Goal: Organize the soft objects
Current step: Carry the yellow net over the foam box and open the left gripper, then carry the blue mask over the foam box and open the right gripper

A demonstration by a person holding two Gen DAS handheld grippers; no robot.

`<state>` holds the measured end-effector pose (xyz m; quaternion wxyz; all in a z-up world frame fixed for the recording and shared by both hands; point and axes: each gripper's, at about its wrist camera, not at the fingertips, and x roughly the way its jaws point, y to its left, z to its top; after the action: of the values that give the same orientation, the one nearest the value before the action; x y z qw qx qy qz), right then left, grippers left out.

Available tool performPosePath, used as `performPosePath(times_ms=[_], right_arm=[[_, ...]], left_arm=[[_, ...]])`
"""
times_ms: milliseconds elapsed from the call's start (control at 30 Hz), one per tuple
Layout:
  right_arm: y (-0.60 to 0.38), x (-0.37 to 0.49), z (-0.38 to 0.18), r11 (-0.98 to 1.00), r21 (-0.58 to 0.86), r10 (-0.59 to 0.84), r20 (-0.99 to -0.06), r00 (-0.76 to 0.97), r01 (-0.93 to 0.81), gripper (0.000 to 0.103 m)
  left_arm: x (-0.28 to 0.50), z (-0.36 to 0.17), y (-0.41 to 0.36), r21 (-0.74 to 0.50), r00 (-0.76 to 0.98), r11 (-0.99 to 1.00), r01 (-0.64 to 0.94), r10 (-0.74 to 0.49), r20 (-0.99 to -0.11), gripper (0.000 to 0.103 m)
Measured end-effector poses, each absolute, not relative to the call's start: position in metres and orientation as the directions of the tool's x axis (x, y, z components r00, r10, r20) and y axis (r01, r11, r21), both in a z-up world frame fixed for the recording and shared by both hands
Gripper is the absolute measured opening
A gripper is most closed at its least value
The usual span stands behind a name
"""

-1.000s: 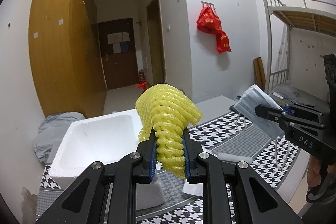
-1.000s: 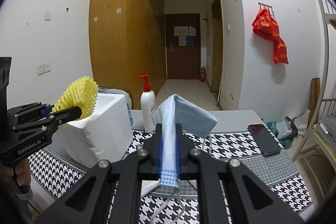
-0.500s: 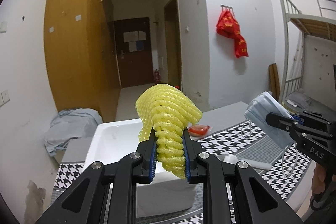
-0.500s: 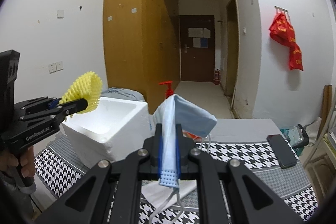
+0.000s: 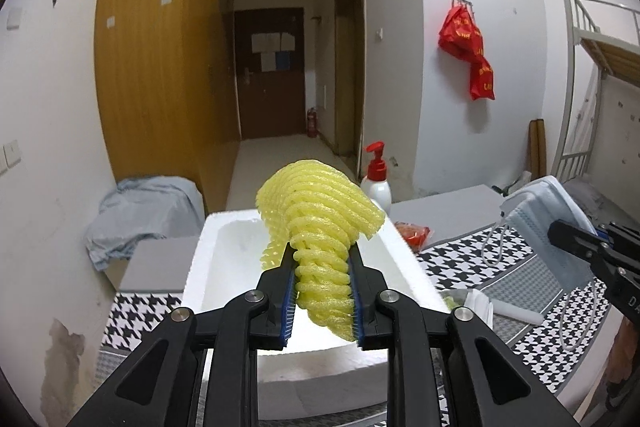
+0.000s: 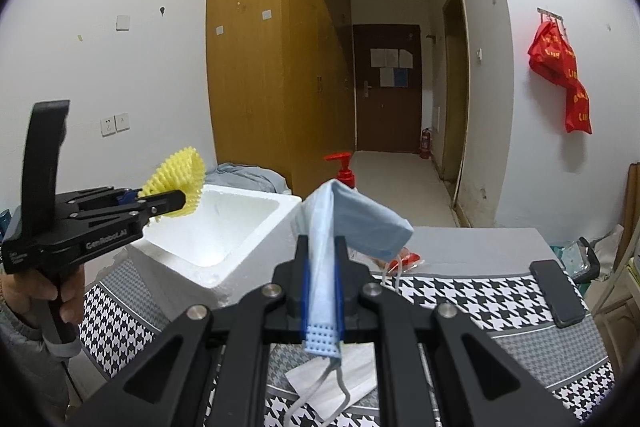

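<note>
My left gripper (image 5: pixel 322 247) holds a yellow foam net (image 5: pixel 320 223) over the open white foam box (image 5: pixel 224 239). Its jaws are opening, and the net still sits between the blue pads and touches both. In the right wrist view the left gripper (image 6: pixel 168 205), held by a hand, reaches over the near left rim of the box (image 6: pixel 248 193) with the net (image 6: pixel 176 171) sticking up. My right gripper (image 6: pixel 322 241) is shut on a folded blue face mask (image 6: pixel 360 219), its ear loops dangling, to the right of the box. The left wrist view shows this mask (image 5: pixel 540 211) at the right.
The box stands on a houndstooth tablecloth (image 6: pixel 460 291). A red-topped pump bottle (image 5: pixel 378 183) stands behind the box, beside a red packet (image 5: pixel 414 233). A black phone (image 6: pixel 556 291) lies at the right and white paper (image 6: pixel 340 379) lies under my right gripper. A grey cloth (image 5: pixel 140 203) is heaped behind the table on the left.
My left gripper has carried the net leftward, and the box now lies straight beneath it. Its pads stand slightly wider apart. The right gripper has drifted toward the box with the mask.
</note>
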<state>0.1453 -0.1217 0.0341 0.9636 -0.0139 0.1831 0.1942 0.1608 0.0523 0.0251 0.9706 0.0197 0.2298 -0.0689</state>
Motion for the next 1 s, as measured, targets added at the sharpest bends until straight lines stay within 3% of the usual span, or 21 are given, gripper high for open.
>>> performPosePath(times_ms=[100,167,300,433,1000], right_arm=[[-0.120,0.148,0.034,0.927,0.045,0.362,-0.365,0.858,-0.372,0.013],[-0.118,0.150,0.033,0.929,0.044,0.358,-0.369,0.858,-0.368,0.013],[-0.113,0.153,0.032,0.929,0.046,0.357,-0.375,0.856,-0.367,0.013],[-0.111,0.156,0.033,0.928,0.042,0.357,-0.382,0.853,-0.370,0.013],[-0.087,0.157,0.048,0.904,0.011,0.403,-0.358,0.842,-0.428,0.013]], left_arm=[[0.166,0.021,0.056,0.012,0.883,0.991,0.131,-0.111,-0.457,0.046],[0.167,0.020,0.058,0.008,0.885,0.993,0.121,-0.104,-0.454,0.066],[0.166,0.018,0.062,0.008,0.886,0.993,0.122,-0.105,-0.452,0.075],[0.161,0.018,0.067,0.015,0.903,0.996,0.089,-0.074,-0.424,0.097],[0.128,0.035,0.092,0.028,0.939,0.999,-0.019,0.028,-0.344,0.102]])
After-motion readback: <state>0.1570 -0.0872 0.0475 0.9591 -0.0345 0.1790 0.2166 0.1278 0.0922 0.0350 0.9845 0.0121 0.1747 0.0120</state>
